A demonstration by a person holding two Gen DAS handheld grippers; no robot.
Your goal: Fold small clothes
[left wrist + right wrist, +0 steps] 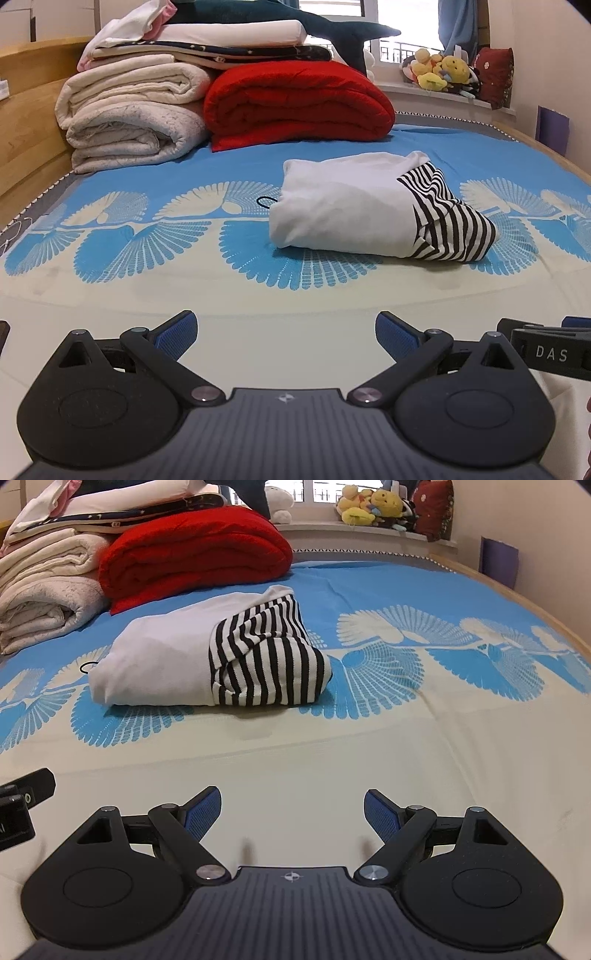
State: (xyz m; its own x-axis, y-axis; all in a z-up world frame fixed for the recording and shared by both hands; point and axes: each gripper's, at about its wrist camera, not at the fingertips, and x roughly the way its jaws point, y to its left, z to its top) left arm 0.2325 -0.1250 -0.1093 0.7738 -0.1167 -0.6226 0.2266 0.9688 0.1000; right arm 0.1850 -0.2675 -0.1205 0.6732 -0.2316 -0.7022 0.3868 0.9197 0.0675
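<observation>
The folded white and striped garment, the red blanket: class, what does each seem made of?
Folded garment: likely soft cotton-type knit, matte; it drapes in smooth rounded folds, and the stripes look knitted or printed flat. Red blanket: probably plush fleece or padded fabric; a fuzzy, light-absorbing surface and thick, puffy rolls suggest that.

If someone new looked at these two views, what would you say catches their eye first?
Probably the folded white garment with its black-and-white striped part, lying alone mid-bed on the blue-and-cream bedspread. Behind it to the left sits a bright red folded blanket, beside a stack of cream blankets. Nearest the cameras, the left claw and right claw are both open and hold nothing.
</observation>
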